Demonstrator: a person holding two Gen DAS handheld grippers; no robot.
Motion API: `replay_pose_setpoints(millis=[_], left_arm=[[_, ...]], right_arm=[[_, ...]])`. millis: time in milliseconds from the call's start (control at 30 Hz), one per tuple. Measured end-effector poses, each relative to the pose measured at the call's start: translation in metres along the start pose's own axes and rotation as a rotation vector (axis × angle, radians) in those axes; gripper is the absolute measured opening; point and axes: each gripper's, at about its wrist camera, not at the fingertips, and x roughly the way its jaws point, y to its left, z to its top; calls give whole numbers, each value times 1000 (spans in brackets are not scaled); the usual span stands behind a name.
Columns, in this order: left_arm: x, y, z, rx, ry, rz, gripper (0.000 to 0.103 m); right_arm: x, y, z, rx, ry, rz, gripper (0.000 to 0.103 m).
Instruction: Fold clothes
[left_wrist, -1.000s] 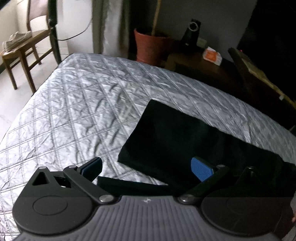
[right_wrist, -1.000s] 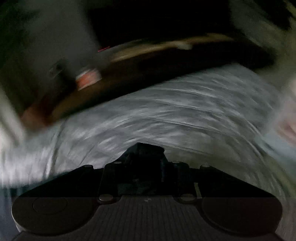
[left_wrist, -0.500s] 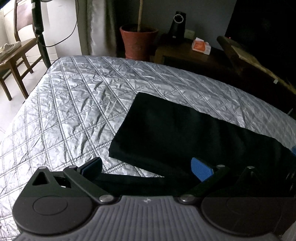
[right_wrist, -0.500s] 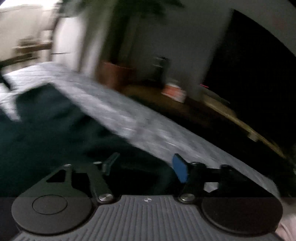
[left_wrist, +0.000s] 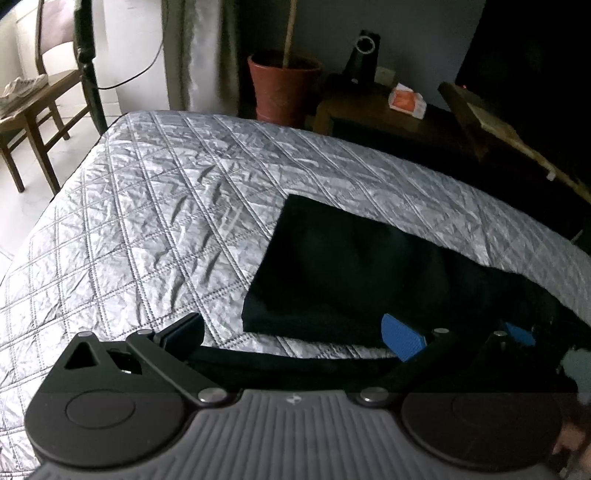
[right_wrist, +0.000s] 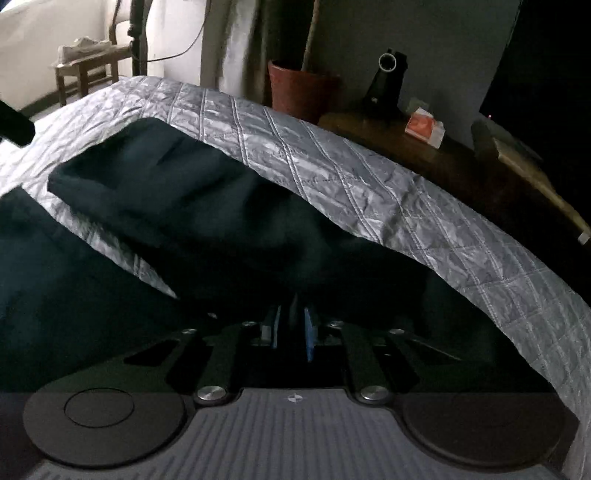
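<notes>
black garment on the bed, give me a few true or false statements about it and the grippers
1. The black garment lies on a silver quilted bedspread. True.
2. The left gripper is clamped shut on the cloth. False: its jaws stand wide open.
3. The right gripper is nearly closed, with dark cloth between its pads. True; its jaws have just been closing.
4. The terracotta pot sits on the bed. False: it stands beyond the bed.

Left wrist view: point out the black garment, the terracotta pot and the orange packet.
black garment (left_wrist: 343, 266), left wrist view, flat top layer
terracotta pot (left_wrist: 282, 94), left wrist view, outer wall
orange packet (left_wrist: 405, 100), left wrist view, orange face
</notes>
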Motion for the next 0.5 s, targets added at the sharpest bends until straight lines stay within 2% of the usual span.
replay_pose_setpoints(millis=[33,67,100,133,167,233,300,367,500], left_arm=[[-1,3,1,-10,-4,1,102],[-2,7,2,-20,-9,5,102],[-4,12,3,-28,-12,9,102],[-4,16,3,-37,-13,14,102],[-5,20,3,-44,-14,19,102],[-6,26,3,-58,-15,29,102],[-8,34,4,-74,-19,40,102],[-9,41,8,-97,-29,50,102],[-15,57,14,-148,-50,66,102]], right_arm=[[-8,4,1,-13,-7,67,26],[-17,7,3,-25,-16,147,39],[-26,11,5,-39,-40,189,50],[-35,14,7,-54,-72,212,73],[-42,15,11,-62,-109,224,80],[-48,18,24,-71,-167,229,78],[-41,27,42,-101,-176,206,78],[-27,47,60,-183,-167,165,76],[-6,91,92,-227,-185,215,74]])
